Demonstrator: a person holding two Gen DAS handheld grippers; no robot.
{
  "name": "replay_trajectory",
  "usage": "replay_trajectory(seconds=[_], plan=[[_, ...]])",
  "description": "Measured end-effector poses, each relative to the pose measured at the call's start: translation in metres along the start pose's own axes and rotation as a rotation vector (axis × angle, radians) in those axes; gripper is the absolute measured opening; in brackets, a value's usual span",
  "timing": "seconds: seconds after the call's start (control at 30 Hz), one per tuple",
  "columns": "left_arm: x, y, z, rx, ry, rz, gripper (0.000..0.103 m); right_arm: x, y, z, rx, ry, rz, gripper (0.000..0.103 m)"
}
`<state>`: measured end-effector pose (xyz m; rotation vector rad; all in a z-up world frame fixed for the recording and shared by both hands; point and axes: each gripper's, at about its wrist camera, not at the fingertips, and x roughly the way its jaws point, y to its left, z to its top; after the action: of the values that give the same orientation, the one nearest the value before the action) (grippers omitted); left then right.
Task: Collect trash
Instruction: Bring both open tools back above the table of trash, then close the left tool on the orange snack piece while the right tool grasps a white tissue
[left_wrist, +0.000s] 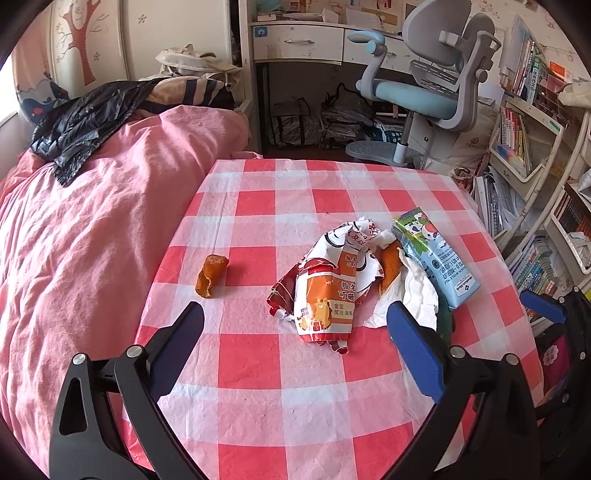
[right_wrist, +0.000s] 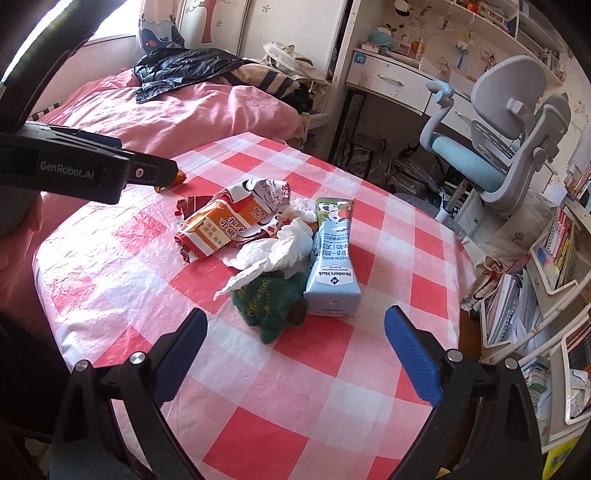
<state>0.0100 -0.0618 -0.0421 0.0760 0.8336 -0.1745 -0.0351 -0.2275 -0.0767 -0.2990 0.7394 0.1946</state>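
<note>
Trash sits bunched mid-counter (left_wrist: 258, 369): snack wrapper (left_wrist: 325, 295), tissue (left_wrist: 413, 295), milk carton (left_wrist: 432, 254) touching, so one sweep could gather most. Orange peel (left_wrist: 211, 275) lies apart, nr the bed-side edge. Left tongs (left_wrist: 295, 321) & right tongs (right_wrist: 295, 328) both gape wide, empty, hovering short of the pile — prob. lining up a first grab.

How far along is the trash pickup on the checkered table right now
Nothing looks collected yet. The left gripper and right gripper are both open and empty, above the table. Still lying there: the lone orange peel, the crumpled snack wrapper, the white tissue, the flattened milk carton and a green knitted item. No bin or bag is visible in either view.
</note>
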Motion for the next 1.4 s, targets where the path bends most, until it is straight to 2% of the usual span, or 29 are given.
replay_trajectory(seconds=[0.13,0.33,0.43,0.53,0.67,0.73,0.9,1.03,1.13,1.17,1.27,1.3,1.33,1.37,1.4], plan=[[0.007,0.020,0.002,-0.044,0.020,0.010,0.096,-0.002,0.010,0.001,-0.024,-0.017,0.047,0.093],[0.028,0.061,0.004,-0.180,0.080,-0.014,0.096,0.001,0.027,0.002,-0.056,-0.017,0.161,0.093],[0.041,0.067,0.006,-0.191,0.111,-0.012,0.096,0.012,0.033,0.005,-0.063,-0.002,0.204,0.093],[0.050,0.071,0.009,-0.190,0.124,-0.006,0.095,0.027,0.029,0.009,-0.016,0.024,0.234,0.092],[0.064,0.077,0.015,-0.192,0.144,0.003,0.095,0.034,0.012,0.014,0.097,0.015,0.283,0.082],[0.072,0.082,0.018,-0.202,0.156,0.003,0.095,0.033,0.006,0.016,0.128,-0.001,0.280,0.077],[0.088,0.096,0.027,-0.243,0.177,-0.027,0.095,0.047,-0.007,0.023,0.190,0.002,0.273,0.068],[0.099,0.100,0.030,-0.248,0.197,-0.052,0.094,0.059,-0.007,0.028,0.187,0.016,0.264,0.064],[0.108,0.098,0.032,-0.237,0.211,-0.049,0.092,0.067,-0.005,0.031,0.168,0.029,0.244,0.057],[0.111,0.097,0.033,-0.231,0.216,-0.044,0.091,0.071,-0.004,0.031,0.161,0.040,0.235,0.051],[0.121,0.090,0.035,-0.172,0.228,0.023,0.087,0.081,-0.007,0.029,0.159,0.077,0.226,0.025],[0.125,0.087,0.035,-0.145,0.230,0.056,0.083,0.082,-0.009,0.029,0.164,0.078,0.226,0.014],[0.128,0.087,0.035,-0.134,0.235,0.063,0.079,0.081,-0.011,0.029,0.166,0.075,0.226,0.011],[0.132,0.087,0.034,-0.136,0.247,0.047,0.069,0.080,-0.012,0.029,0.169,0.067,0.231,0.008],[0.134,0.089,0.033,-0.146,0.257,0.024,0.053,0.078,-0.014,0.030,0.173,0.058,0.238,0.006]])
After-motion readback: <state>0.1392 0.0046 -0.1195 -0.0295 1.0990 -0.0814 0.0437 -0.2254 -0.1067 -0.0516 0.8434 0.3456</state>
